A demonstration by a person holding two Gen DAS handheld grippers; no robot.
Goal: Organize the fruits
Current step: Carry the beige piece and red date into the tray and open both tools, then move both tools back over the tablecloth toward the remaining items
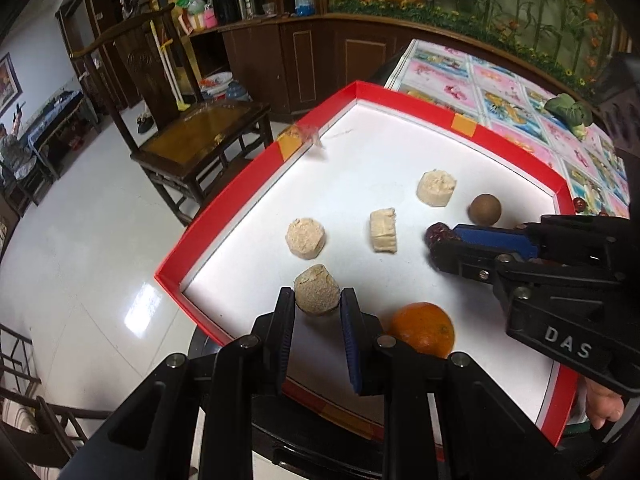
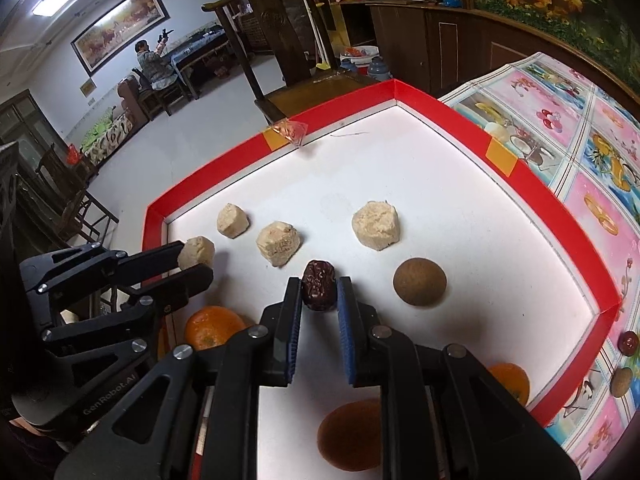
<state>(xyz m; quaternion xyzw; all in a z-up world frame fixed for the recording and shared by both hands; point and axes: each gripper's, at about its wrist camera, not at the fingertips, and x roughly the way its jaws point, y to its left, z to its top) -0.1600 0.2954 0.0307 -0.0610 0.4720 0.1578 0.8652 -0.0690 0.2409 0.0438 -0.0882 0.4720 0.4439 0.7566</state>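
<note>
A red-walled tray with a white floor holds the fruits; it also shows in the right wrist view. My left gripper has its jaws around a beige banana chunk, also seen in the right wrist view. My right gripper has its jaws around a dark red date, seen in the left wrist view. Other banana chunks, a brown round longan and an orange lie on the tray floor.
A kiwi and a second orange lie at the tray's near edge. Outside the tray, on the patterned tablecloth, lie a small red fruit, a brown fruit and a green vegetable. A wooden chair stands beyond.
</note>
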